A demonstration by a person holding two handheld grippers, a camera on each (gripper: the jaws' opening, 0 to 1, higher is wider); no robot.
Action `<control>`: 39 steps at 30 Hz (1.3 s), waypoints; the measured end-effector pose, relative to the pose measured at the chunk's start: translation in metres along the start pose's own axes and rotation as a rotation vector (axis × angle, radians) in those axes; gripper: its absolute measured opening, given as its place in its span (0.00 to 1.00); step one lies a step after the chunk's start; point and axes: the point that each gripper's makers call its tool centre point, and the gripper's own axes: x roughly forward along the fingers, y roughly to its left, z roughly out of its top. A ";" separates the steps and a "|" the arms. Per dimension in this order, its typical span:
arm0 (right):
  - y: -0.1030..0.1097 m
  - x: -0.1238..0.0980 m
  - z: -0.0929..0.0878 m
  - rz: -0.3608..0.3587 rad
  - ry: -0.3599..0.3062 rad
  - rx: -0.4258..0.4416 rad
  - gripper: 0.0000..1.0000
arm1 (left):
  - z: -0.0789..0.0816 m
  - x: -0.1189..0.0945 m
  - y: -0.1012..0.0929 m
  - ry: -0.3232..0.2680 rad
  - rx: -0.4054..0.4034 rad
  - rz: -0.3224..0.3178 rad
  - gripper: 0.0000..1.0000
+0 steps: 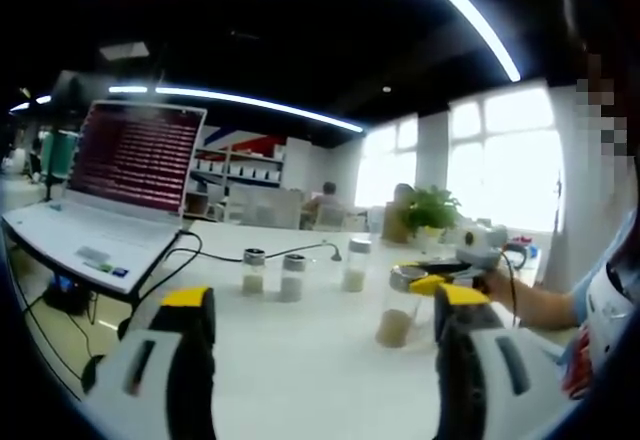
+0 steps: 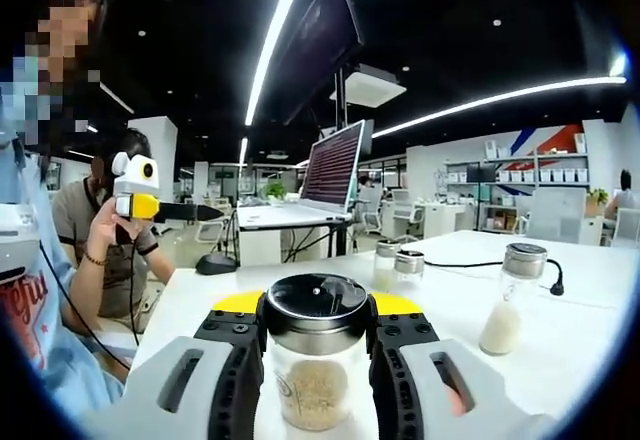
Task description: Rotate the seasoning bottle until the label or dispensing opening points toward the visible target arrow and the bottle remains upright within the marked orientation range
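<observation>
While I watch through the right gripper view, my right gripper [image 2: 316, 360] is clenched around the seasoning bottle [image 2: 315, 365], its black ribbed pads pressing the glass on both sides just under the cap. The bottle stands upright on the white table [image 2: 590, 290], close to the near edge, and bare tabletop stretches out to the right of it — plenty of room on that side. It is clear glass with a dark rounded metal cap, and pale brown granules fill roughly its lower half.

Beyond it, a pair of small jars [image 2: 398, 262] with silver lids stand touching or nearly so, and a taller shaker [image 2: 508, 300] sits apart to the right, holding a low layer of cream-coloured powder. A black cable [image 2: 470, 263] runs across the table behind them.

From the left gripper view, my left gripper [image 1: 325, 360] hangs released above the table, jaws wide apart with nothing between them, well back from the bottles. I can see the held bottle [image 1: 400, 310] there with the other gripper [image 1: 445, 280] around it, near the table's right side. An open laptop [image 1: 120, 190] sits toward the left edge, its screen lit with red lines — cables trail from it over the smooth surface.

A potted plant [image 1: 430, 210] stands at the far end.
</observation>
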 end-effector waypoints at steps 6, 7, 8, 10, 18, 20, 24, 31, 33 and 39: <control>-0.002 0.001 -0.001 -0.049 0.010 -0.012 0.39 | 0.001 -0.001 0.001 -0.001 -0.001 0.000 0.96; -0.002 0.001 -0.001 -0.054 0.013 -0.018 0.39 | 0.001 -0.001 0.001 -0.001 -0.001 0.000 0.96; -0.002 0.001 -0.001 -0.057 0.016 -0.024 0.39 | 0.001 -0.001 0.001 0.000 -0.001 0.001 0.96; -0.002 0.002 -0.001 -0.065 0.017 -0.024 0.39 | 0.001 -0.001 0.001 -0.001 -0.001 0.001 0.96; -0.004 0.002 -0.002 -0.123 0.035 -0.022 0.39 | 0.001 -0.001 0.001 -0.001 -0.003 0.003 0.96; -0.005 0.002 -0.001 -0.134 0.031 -0.021 0.39 | 0.002 -0.001 0.001 -0.002 -0.005 0.002 0.96; -0.005 0.002 -0.001 -0.154 0.033 -0.020 0.39 | 0.003 -0.001 0.003 -0.004 -0.004 0.009 0.95; -0.007 0.002 -0.001 -0.206 0.042 -0.021 0.39 | 0.002 0.000 0.001 -0.003 -0.005 0.003 0.95; -0.008 0.002 -0.001 -0.219 0.041 -0.021 0.39 | 0.002 0.000 0.001 -0.001 -0.005 0.005 0.95; -0.008 0.001 -0.001 -0.250 0.043 -0.022 0.39 | 0.001 0.000 0.001 -0.001 -0.004 0.006 0.95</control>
